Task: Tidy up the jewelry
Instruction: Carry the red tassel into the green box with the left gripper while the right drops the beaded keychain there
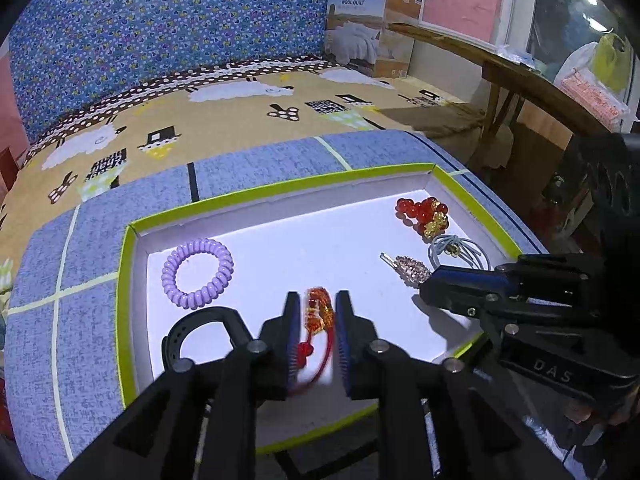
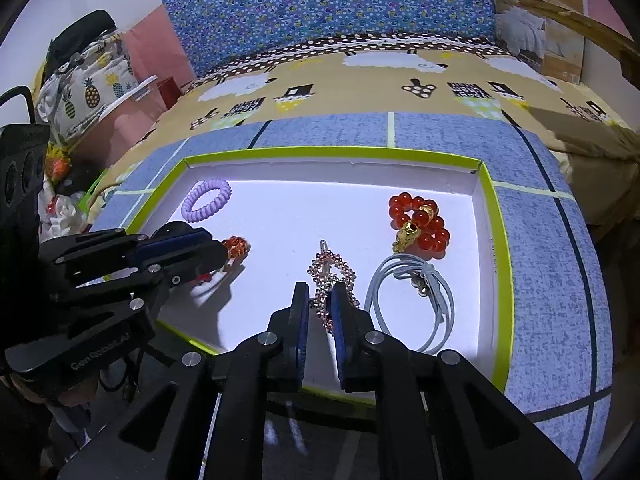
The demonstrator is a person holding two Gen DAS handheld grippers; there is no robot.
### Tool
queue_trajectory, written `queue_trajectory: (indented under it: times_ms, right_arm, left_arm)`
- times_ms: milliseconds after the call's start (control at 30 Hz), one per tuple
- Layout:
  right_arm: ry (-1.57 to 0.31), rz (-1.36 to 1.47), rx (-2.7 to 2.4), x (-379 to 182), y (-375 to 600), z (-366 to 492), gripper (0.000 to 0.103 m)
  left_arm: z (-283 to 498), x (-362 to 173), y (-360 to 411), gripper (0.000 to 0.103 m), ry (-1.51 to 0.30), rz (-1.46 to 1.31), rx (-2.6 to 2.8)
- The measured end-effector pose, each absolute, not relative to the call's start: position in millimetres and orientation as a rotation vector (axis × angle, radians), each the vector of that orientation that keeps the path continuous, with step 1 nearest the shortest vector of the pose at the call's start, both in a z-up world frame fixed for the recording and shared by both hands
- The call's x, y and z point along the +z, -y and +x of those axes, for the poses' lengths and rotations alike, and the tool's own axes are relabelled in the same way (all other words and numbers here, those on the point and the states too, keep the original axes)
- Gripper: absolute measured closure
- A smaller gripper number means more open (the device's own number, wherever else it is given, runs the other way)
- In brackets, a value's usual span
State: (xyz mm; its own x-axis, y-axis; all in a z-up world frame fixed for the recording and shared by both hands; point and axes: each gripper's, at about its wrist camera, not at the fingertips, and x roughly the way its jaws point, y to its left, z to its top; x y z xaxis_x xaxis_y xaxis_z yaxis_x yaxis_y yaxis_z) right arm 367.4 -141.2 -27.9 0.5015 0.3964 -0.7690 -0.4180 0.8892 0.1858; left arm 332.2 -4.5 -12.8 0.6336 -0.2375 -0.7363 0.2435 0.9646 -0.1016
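A white tray with a lime rim (image 1: pixel 280 190) (image 2: pixel 332 152) holds the jewelry. My left gripper (image 1: pixel 318 316) is shut on a red and gold cord bracelet (image 1: pixel 318 312) near the tray's front; the bracelet also shows in the right wrist view (image 2: pixel 237 247). My right gripper (image 2: pixel 321 304) is shut on a rhinestone hair clip (image 2: pixel 334 268), which also shows in the left wrist view (image 1: pixel 410 269). A purple coil hair tie (image 1: pixel 198 272) (image 2: pixel 207 200) lies at the left. A red bead bracelet with gold charms (image 1: pixel 424 212) (image 2: pixel 420 222) and a grey elastic cord (image 1: pixel 460 250) (image 2: pixel 412 300) lie at the right.
The tray rests on a blue patchwork cushion (image 1: pixel 92 240) (image 2: pixel 548 240) in front of a bed with a sheep-print sheet (image 1: pixel 224 112). A black watch strap (image 1: pixel 188 332) lies at the tray's front left. A wooden bench (image 1: pixel 520 80) stands to the right.
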Motion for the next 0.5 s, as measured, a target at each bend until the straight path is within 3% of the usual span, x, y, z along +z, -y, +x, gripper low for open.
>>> queue_trajectory:
  times_ms: [500]
  right_arm:
    - [-0.821,0.018,0.525,8.7,158.8,326.5,0.09]
  left_arm:
    - [281.3,22.5,-19.7,0.08,-0.712,-0.015,-0.278]
